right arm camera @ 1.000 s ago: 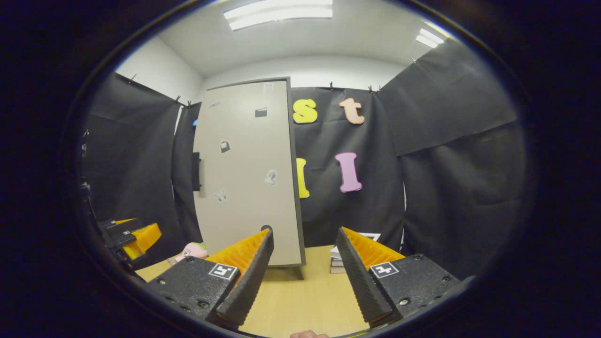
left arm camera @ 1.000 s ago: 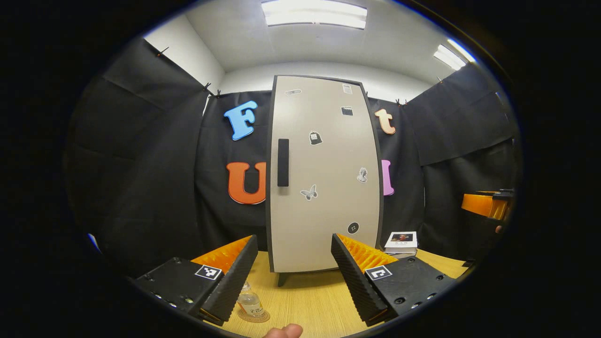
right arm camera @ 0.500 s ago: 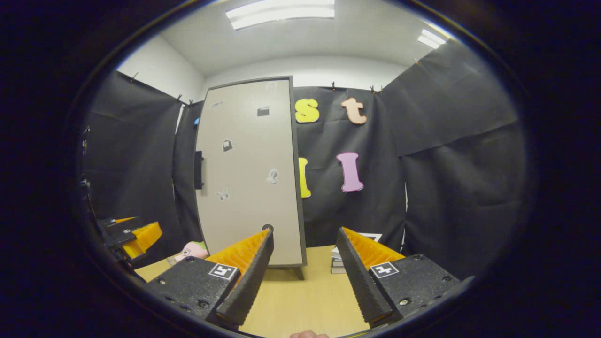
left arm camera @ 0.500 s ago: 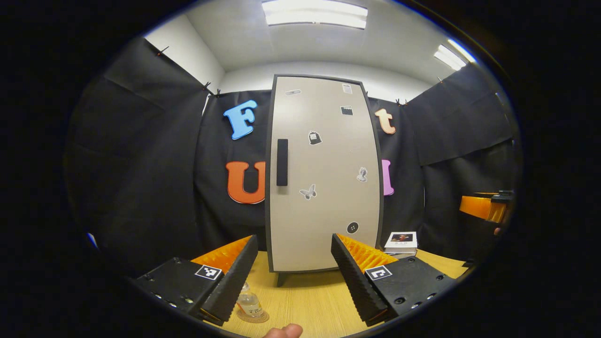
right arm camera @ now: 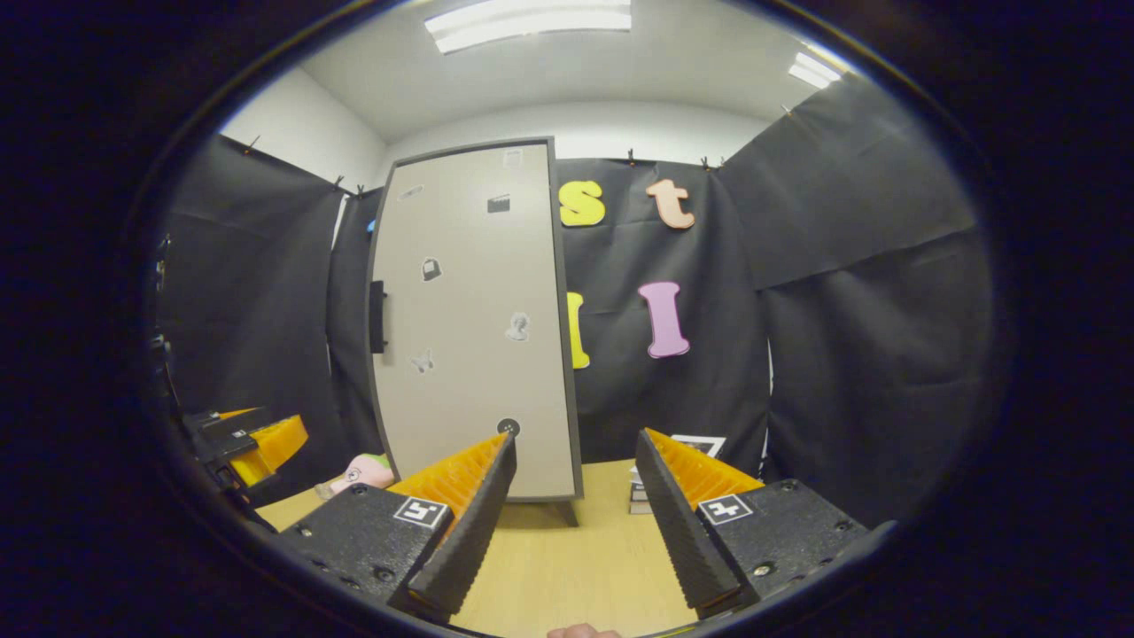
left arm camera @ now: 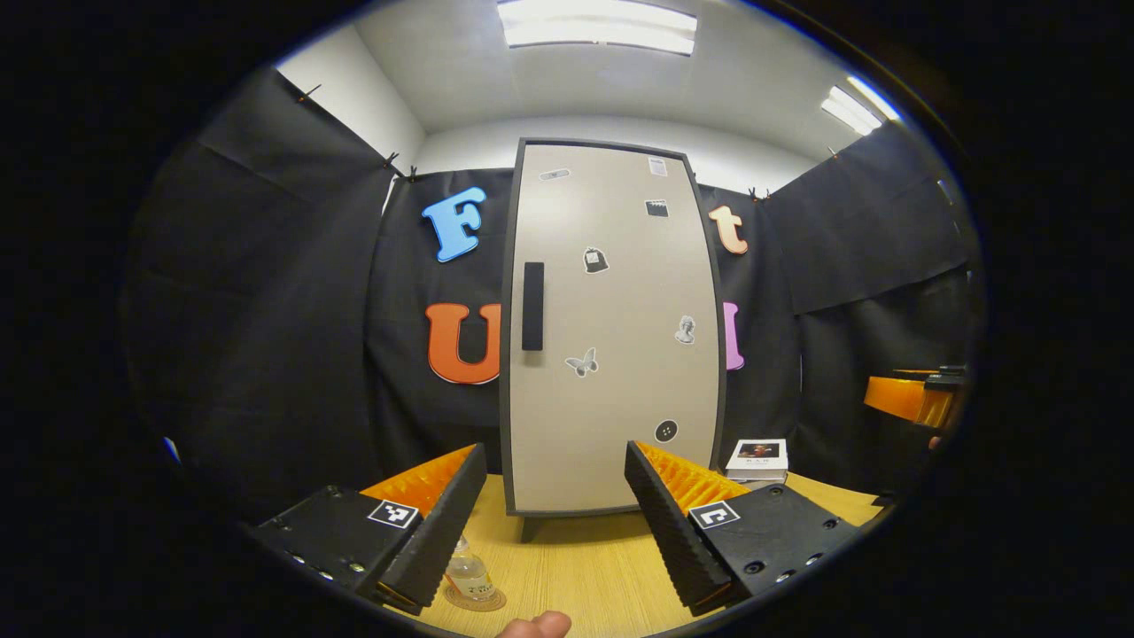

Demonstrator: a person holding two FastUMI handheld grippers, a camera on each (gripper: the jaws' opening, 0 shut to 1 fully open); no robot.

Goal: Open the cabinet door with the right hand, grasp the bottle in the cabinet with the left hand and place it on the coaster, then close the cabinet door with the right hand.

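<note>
The right gripper (right arm camera: 574, 483) is wide open above the wooden table (right arm camera: 567, 567), facing the closed cabinet door (right arm camera: 469, 319).

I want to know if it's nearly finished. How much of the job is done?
Almost everything looks done. The bottle stands on the coaster on the table, and the cabinet door looks shut. Nothing is in hand: the left claw and right claw are both open and empty, away from the cabinet. Nothing seems left to do.
</note>
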